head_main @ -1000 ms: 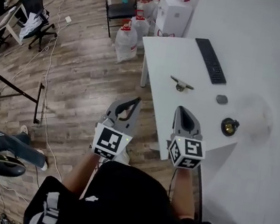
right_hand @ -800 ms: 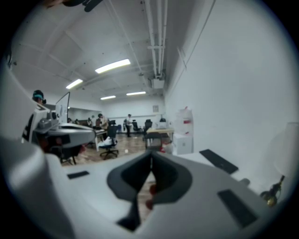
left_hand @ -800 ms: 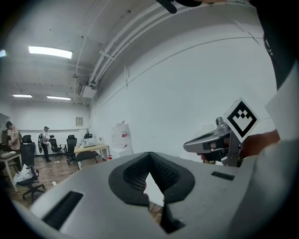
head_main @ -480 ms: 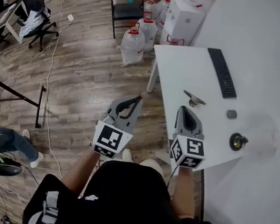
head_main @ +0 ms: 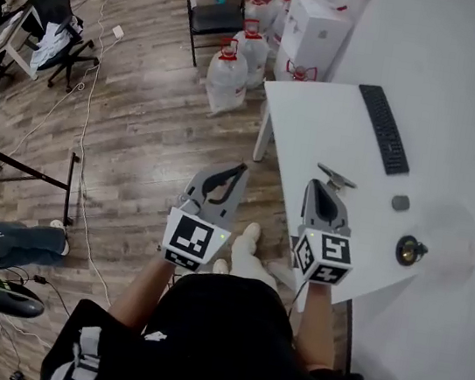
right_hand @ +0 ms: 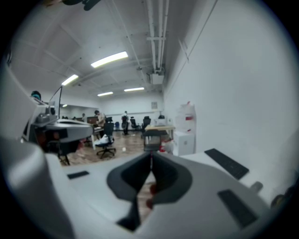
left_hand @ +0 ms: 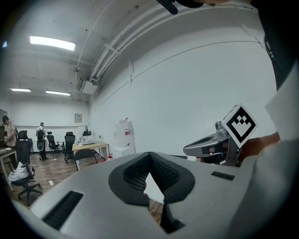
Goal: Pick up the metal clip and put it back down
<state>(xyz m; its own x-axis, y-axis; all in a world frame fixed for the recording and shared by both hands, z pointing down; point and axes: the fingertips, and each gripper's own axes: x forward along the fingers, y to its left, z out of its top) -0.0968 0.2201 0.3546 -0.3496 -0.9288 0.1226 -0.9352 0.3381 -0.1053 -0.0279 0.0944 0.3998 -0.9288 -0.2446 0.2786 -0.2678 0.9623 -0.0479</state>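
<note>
Gripping a tool in each hand, holds both out ahead of the body, side by side and close to level. Holds the left gripper above the wood floor, off the left side of the white table, with jaws pressed together at the tips and nothing caught between the pads. Holds the right gripper over the table's near edge, jaws likewise closed tip to tip and empty. Finds the metal clip lying on the tabletop just past the right gripper's tip and slightly to its right, outside the jaws; cannot tell from the head view whether tip and clip touch, and gets no sight of the clip in the right gripper view. Places a small grey object farther to that gripper's right, a round dark-and-brass item also to the right but nearer the person, and a black keyboard well beyond the tip, toward the wall. Shows the same keyboard in the right gripper view, right of the closed jaws. Sees, beyond the left gripper's tip, clear water jugs with red caps standing on the floor by the table leg, a white carton behind them and a black folding chair farther off. Leaves an office chair well to the left gripper's left.
</note>
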